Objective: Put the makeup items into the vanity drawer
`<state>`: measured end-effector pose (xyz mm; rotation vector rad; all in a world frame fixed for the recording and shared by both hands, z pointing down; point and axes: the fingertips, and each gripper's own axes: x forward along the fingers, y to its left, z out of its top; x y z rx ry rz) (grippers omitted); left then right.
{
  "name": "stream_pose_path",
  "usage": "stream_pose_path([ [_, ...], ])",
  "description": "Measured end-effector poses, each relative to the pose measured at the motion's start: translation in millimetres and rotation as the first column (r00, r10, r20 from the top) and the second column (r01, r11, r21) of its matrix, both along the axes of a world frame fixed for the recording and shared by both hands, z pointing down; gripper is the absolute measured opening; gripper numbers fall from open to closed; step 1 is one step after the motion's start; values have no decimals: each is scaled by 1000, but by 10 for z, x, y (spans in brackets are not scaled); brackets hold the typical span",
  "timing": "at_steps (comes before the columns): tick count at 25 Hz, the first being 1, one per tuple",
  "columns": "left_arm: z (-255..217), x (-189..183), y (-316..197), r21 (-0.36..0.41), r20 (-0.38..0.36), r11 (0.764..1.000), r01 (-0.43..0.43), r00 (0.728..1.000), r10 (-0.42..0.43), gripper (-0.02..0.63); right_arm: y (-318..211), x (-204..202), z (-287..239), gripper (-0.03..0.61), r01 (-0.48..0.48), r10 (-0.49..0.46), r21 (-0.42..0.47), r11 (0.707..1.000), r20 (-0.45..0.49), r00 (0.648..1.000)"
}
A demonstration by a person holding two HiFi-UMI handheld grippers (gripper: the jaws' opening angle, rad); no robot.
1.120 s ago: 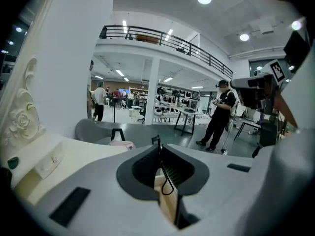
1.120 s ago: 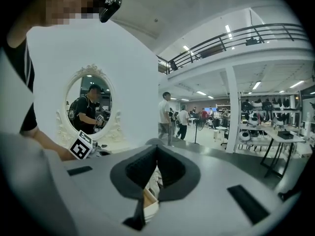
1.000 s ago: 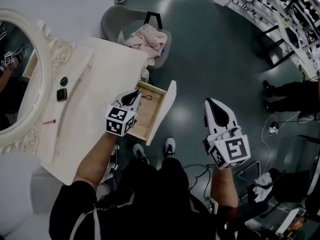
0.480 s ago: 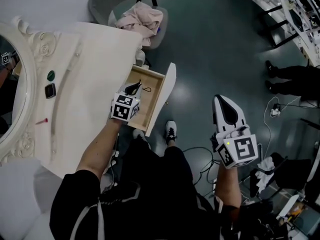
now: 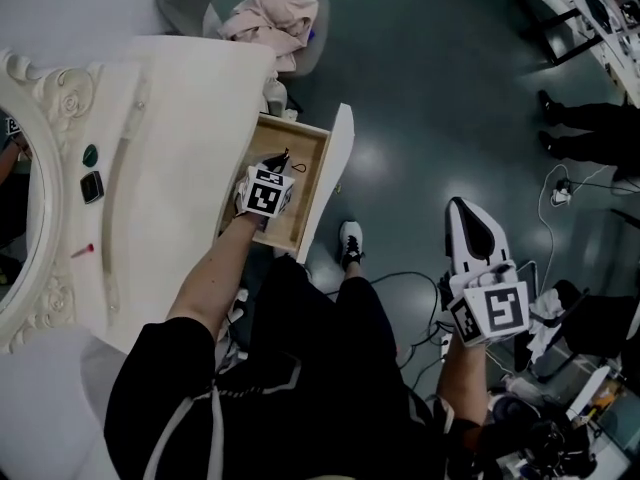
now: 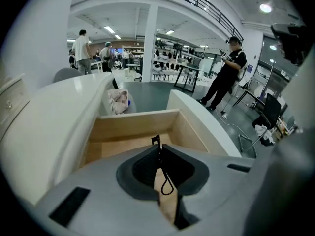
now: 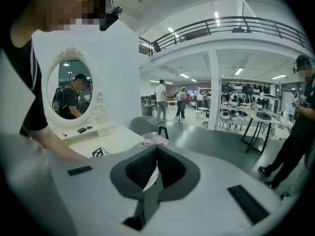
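The vanity drawer (image 5: 318,193) stands pulled out, its wooden inside (image 6: 133,127) showing bare. My left gripper (image 5: 278,158) is down inside it, tilted steeply, shut on a thin black makeup item (image 6: 156,140) whose small loop (image 6: 167,186) hangs between the jaws. On the white vanity top (image 5: 180,118) near the mirror lie a green round item (image 5: 90,155), a black compact (image 5: 91,186) and a thin red stick (image 5: 82,252). My right gripper (image 5: 465,208) hangs out over the floor, right of the drawer, its jaws (image 7: 156,149) shut with nothing in them.
An oval mirror (image 5: 20,198) in an ornate white frame stands at the vanity's left. A grey chair with pink cloth (image 5: 265,13) sits beyond the drawer. Cables (image 5: 400,288) lie on the floor by my feet. A person's legs (image 5: 590,118) stand far right.
My left gripper has sunk from above the drawer's edge down into the drawer, still gripping the black item. The right gripper has drifted lower and to the right.
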<state>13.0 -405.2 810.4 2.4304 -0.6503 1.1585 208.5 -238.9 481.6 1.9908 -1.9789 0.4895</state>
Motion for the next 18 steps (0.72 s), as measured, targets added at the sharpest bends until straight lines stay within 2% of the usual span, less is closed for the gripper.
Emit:
stream_pose_path([
  [4,248,65,31,-66,-12,997,39,999,-40,23,138,94,82,5,-37,38,-23,999,1,999],
  [9,450,86,48,-73,31,997,35,999,-32,23,213,138,184,5,-57,57,-38,998,4,998],
  [18,574,113,8,-74,44,996,51,998,-48,23,280,176,296,5,-67,68,-57,996,13,998],
])
